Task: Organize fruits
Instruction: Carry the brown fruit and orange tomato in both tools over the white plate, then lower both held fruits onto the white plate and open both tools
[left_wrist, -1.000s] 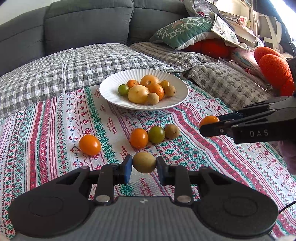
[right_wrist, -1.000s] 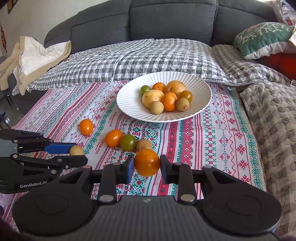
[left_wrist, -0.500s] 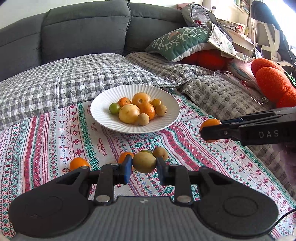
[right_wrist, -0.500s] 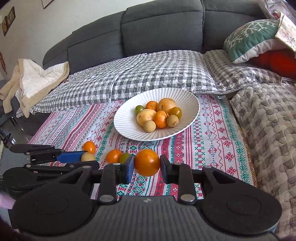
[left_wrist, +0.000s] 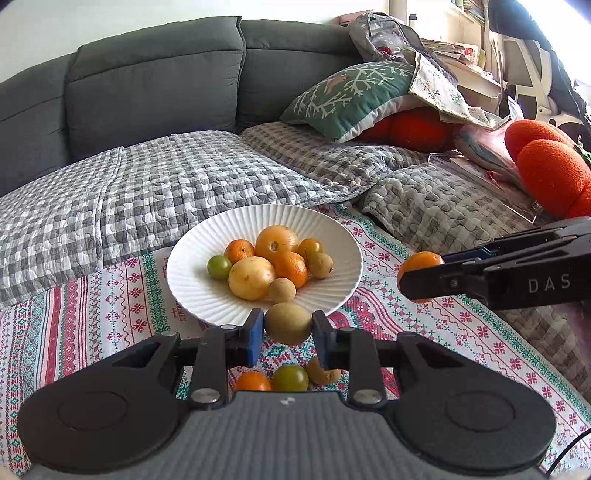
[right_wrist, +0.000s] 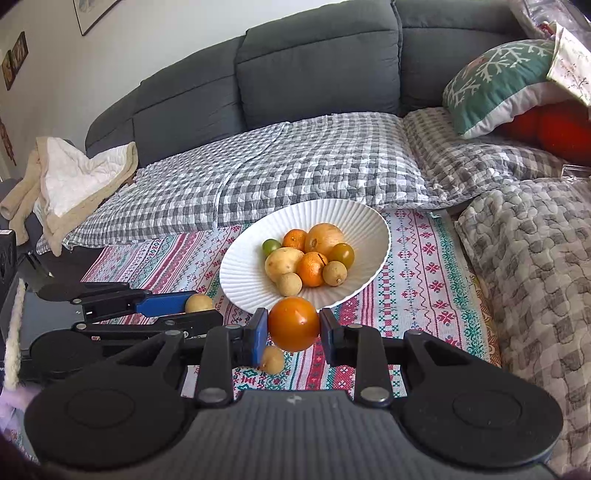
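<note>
Olive-tan fruit: round olive-tan fruit (left_wrist: 288, 324), lower centre of the left wrist view, pinched between the two pads of the left gripper (left_wrist: 288, 328); held in the air just in front of the plate's near rim.
Orange fruit: glossy orange fruit (right_wrist: 293, 324), lower centre of the right wrist view, clamped between the pads of the right gripper (right_wrist: 293, 330); also in the air at the plate's near rim.
Cross-view: right gripper enters the left wrist view from the right edge, its orange fruit visible at the tip; left gripper enters the right wrist view from the left edge, fruit at its tip.
Plate: white ribbed plate (left_wrist: 192, 258), centre frame, on the patterned cloth (left_wrist: 110, 314); holds a heap of fruit: a pale yellow one (left_wrist: 252, 277), several orange ones, a small green one (left_wrist: 219, 266), small tan ones.
Loose fruit: three pieces on the cloth below the left gripper, bottom centre: orange (left_wrist: 253, 382), green (left_wrist: 290, 377), tan (left_wrist: 325, 373), partly hidden by the gripper body.
Surroundings: grey checked quilt (left_wrist: 147, 177) behind the plate; dark grey sofa back (left_wrist: 155, 81) across the upper frame; green snowflake cushion (left_wrist: 351, 96) upper right.
</note>
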